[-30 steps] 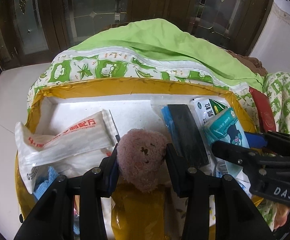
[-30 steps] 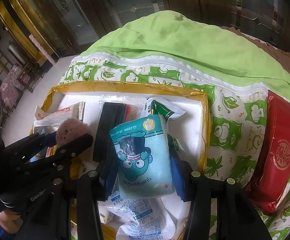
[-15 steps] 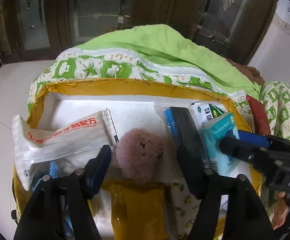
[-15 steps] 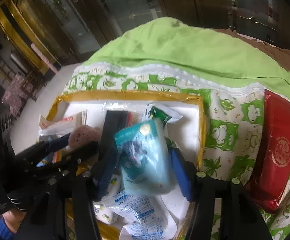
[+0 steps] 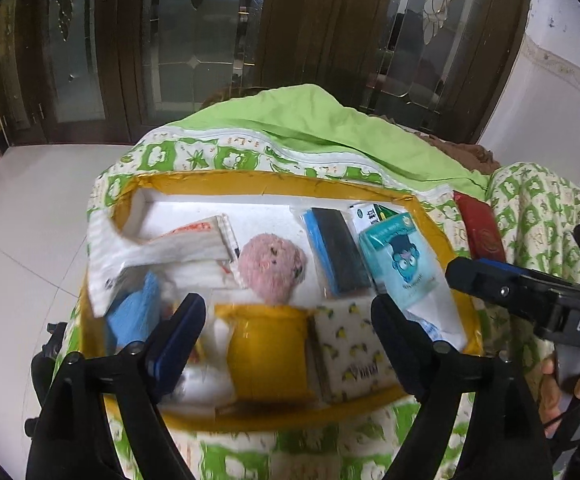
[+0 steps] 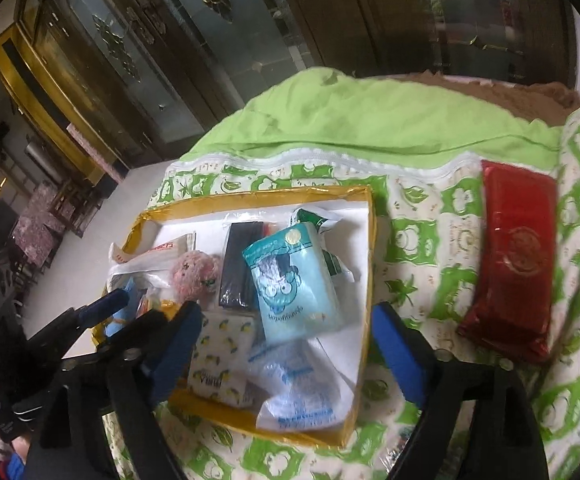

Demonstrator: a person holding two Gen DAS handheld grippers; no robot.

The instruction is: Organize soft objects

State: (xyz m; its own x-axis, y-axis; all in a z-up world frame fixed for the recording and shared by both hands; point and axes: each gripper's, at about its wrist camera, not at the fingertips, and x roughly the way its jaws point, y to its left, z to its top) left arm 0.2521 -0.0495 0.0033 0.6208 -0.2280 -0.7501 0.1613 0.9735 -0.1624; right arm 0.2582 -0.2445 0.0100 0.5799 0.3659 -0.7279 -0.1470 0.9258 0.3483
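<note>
- Red pouch (image 6: 510, 276) lies outside the yellow box (image 6: 366, 272), on the green cloth (image 6: 422, 248) far right, long axis running near to far
- Right claw (image 6: 285, 344) is nearer it, jaws opening, empty
- Left claw (image 5: 285, 336) likewise opening, empty, over the box

— Where is there free room in the yellow-rimmed box (image 5: 217, 179)?

— Upper left of the left wrist frame: bare white floor behind the white pouch (image 5: 177, 246). Elsewhere the pink plush toy (image 5: 271, 266), black packet (image 5: 336, 254) and teal tissue pack (image 5: 400, 258) crowd the middle and right.

— And outside the box?

— In the right wrist frame, patterned bedding lies bare between the box wall and the red packet (image 6: 514, 260).
</note>
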